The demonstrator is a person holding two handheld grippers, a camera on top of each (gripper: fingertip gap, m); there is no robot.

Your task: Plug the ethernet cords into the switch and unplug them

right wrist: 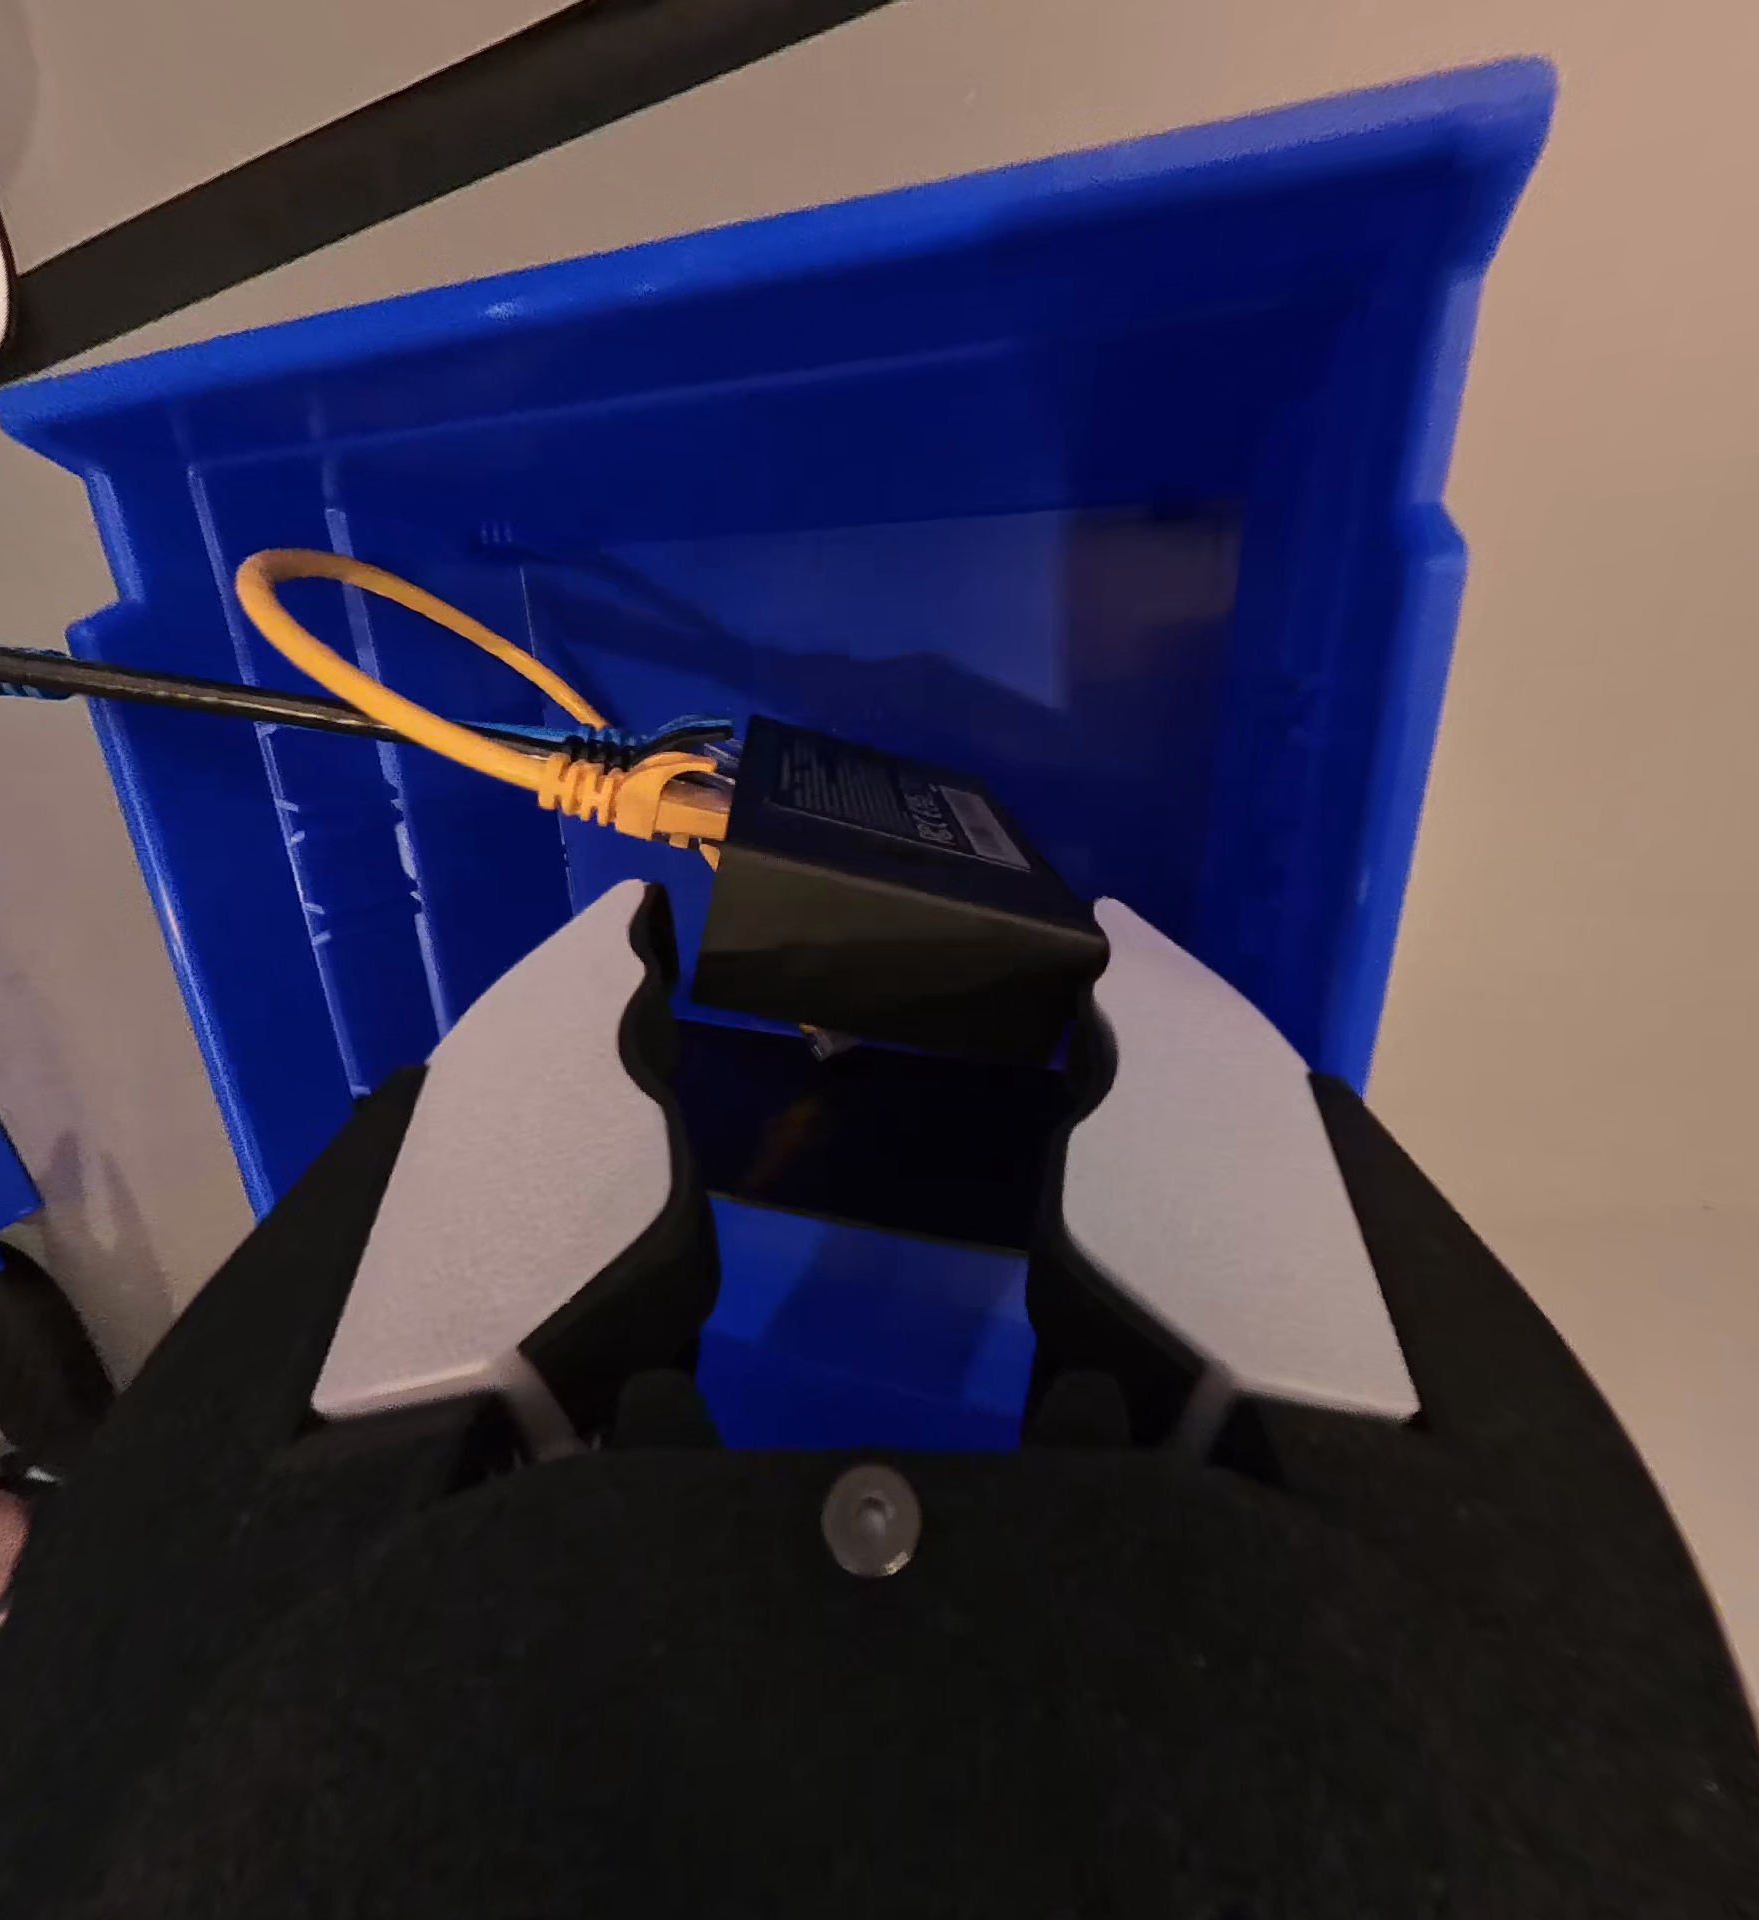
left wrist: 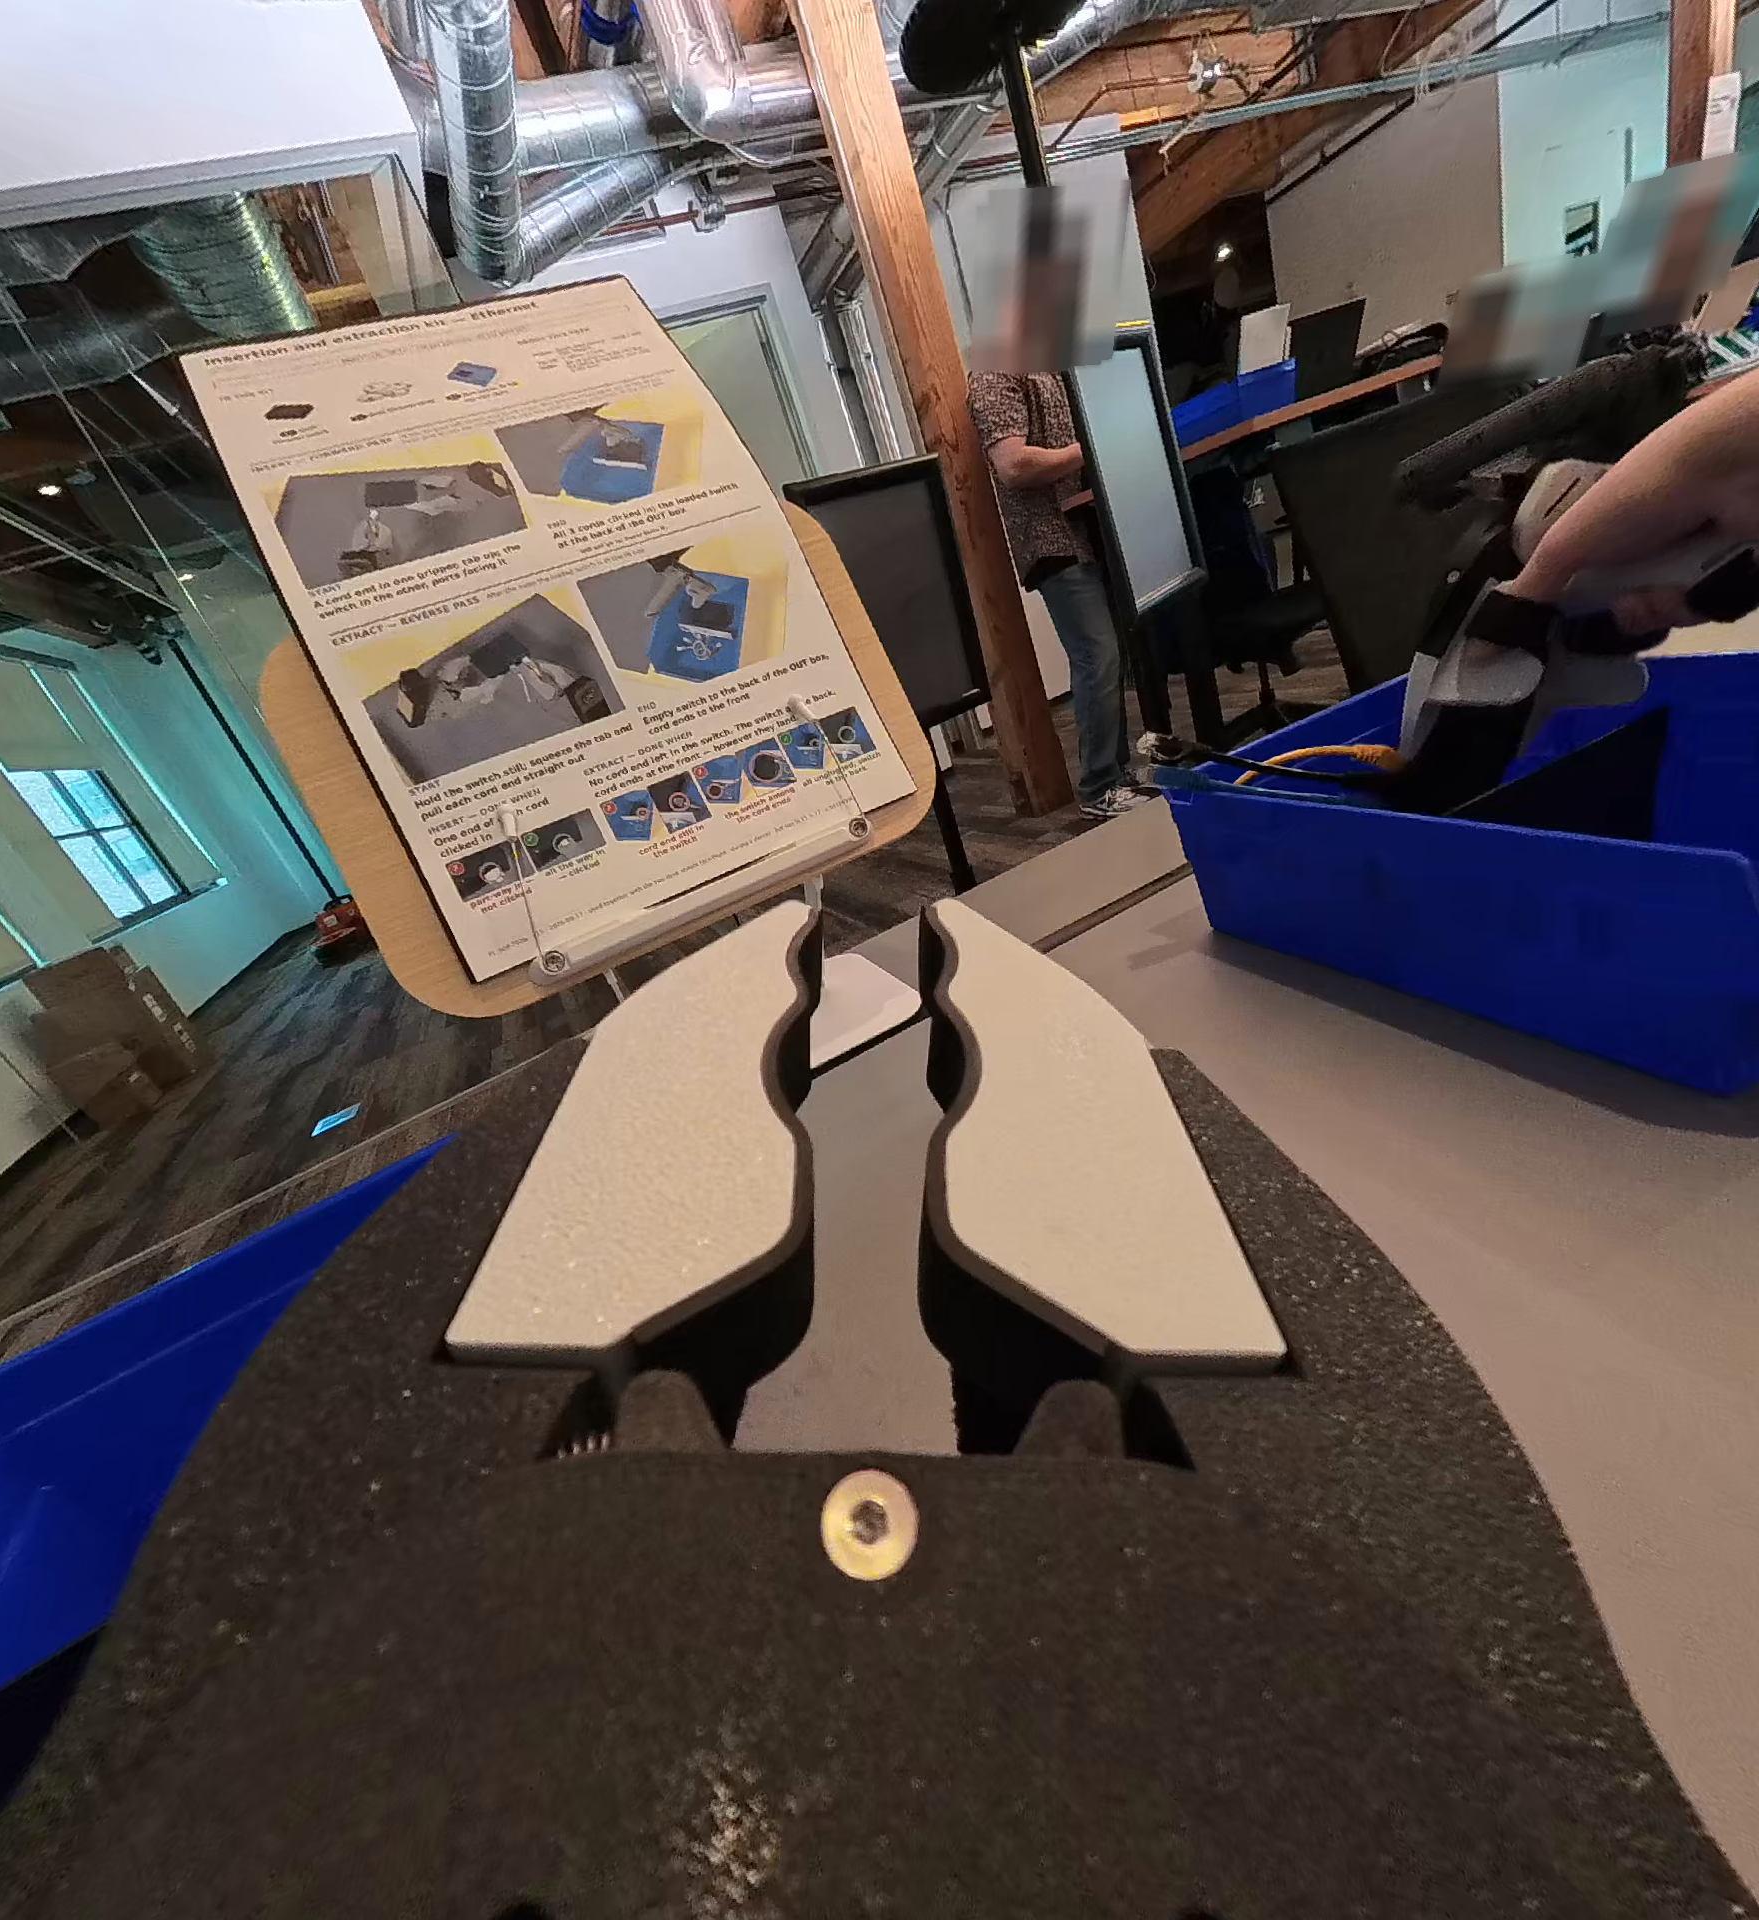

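Observation:
A black ethernet switch (right wrist: pixel 885 831) sits tilted between my right gripper's (right wrist: pixel 870 914) fingertips, inside a blue bin (right wrist: pixel 854 312). The gripper is shut on it. A yellow cord (right wrist: pixel 355 675) loops from a port on the switch's left end. A black cord (right wrist: pixel 179 691) and a blue one (right wrist: pixel 688 727) are plugged in beside it and run left over the bin wall. In the left wrist view the right gripper (left wrist: pixel 1477 707), held by a hand, reaches down into the bin (left wrist: pixel 1477 914). My left gripper (left wrist: pixel 867 925) is empty, its fingers a narrow gap apart, above the grey table (left wrist: pixel 1477 1299).
A printed instruction sheet (left wrist: pixel 542 623) leans on a wooden stand beyond the table's far edge. A second blue bin (left wrist: pixel 75 1455) lies at the left, under my left gripper. A person (left wrist: pixel 1041 520) stands farther back among desks and monitors. There is about 45 centimeters between the tips of the two grippers.

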